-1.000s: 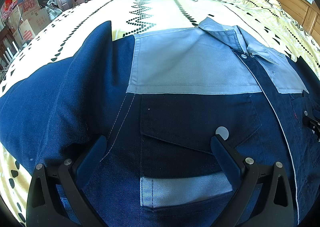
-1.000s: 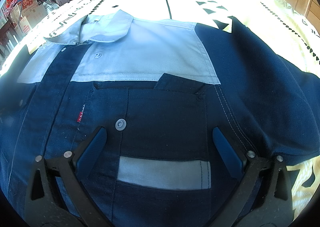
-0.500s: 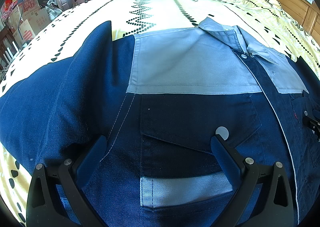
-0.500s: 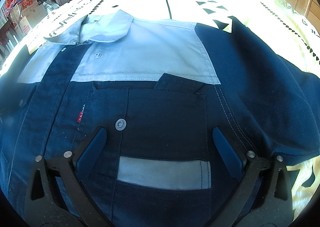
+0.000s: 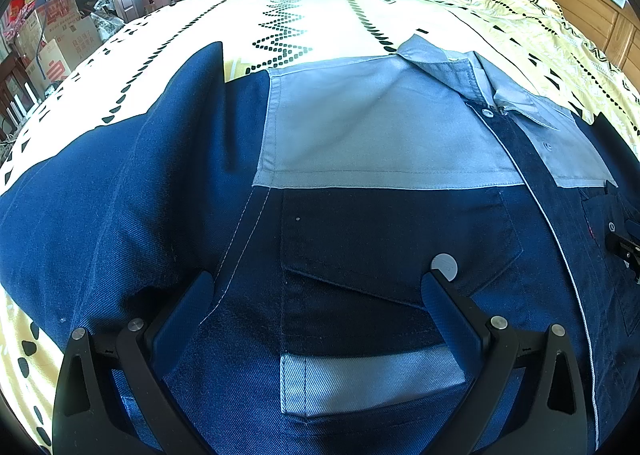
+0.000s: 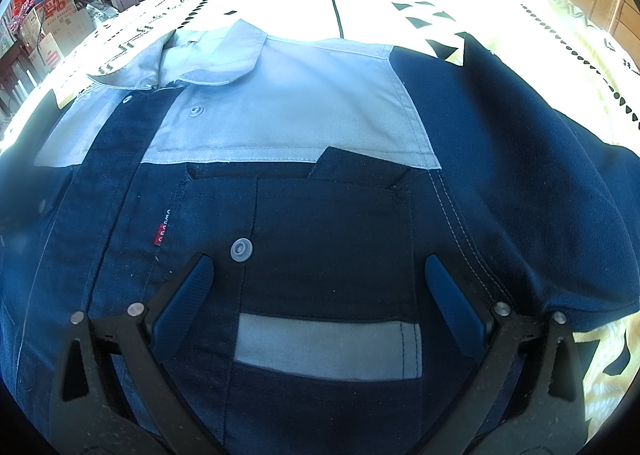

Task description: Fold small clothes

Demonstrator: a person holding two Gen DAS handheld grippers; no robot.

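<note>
The left gripper (image 5: 318, 287) hangs low over the work jacket (image 5: 360, 215) with its two blue-padded fingers (image 5: 182, 307) spread wide apart and nothing between them; the span frames a dark chest pocket (image 5: 384, 267) whose flap carries a pale snap button (image 5: 444, 266), just beside the tip of the right-hand finger. The right gripper (image 6: 320, 275) is likewise spread wide and holds nothing, set over the opposite chest pocket (image 6: 328, 239), with a second snap button (image 6: 241, 249) just inside the tip of its left-hand finger. A grey strip (image 6: 326, 351) crosses the pocket nearest that camera. Beside this pocket, a small red woven tag (image 6: 162, 229) sits on the front placket; its white lettering is too small to read. The jacket lies face up, front closed, navy below and grey across the yoke (image 5: 380, 135), with the grey collar (image 6: 192, 59) at its far end and one sleeve at each outer side. It lies on a bed covered by a yellow-and-white patterned sheet (image 5: 320, 15). Beyond the bed's far edge stand cardboard boxes (image 5: 56, 43) bearing red print, illegible at this size.
</note>
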